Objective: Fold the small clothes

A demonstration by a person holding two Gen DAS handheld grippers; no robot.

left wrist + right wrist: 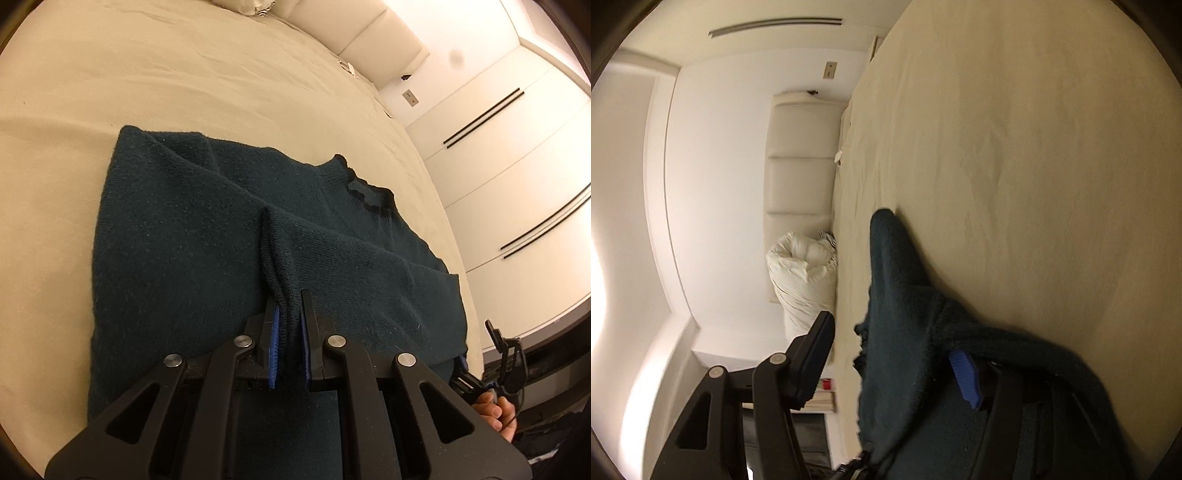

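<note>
Left tongs (290, 325) clenched on sweater (221, 240) cuff fold, laid on bed (184, 74); right tongs (897, 354) spread wide, sweater draped btwn.

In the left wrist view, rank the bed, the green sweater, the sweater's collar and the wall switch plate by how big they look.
1. bed, though the sweater's nearness makes first place unsure
2. green sweater
3. collar
4. wall switch plate, smallest, also farthest away
</note>
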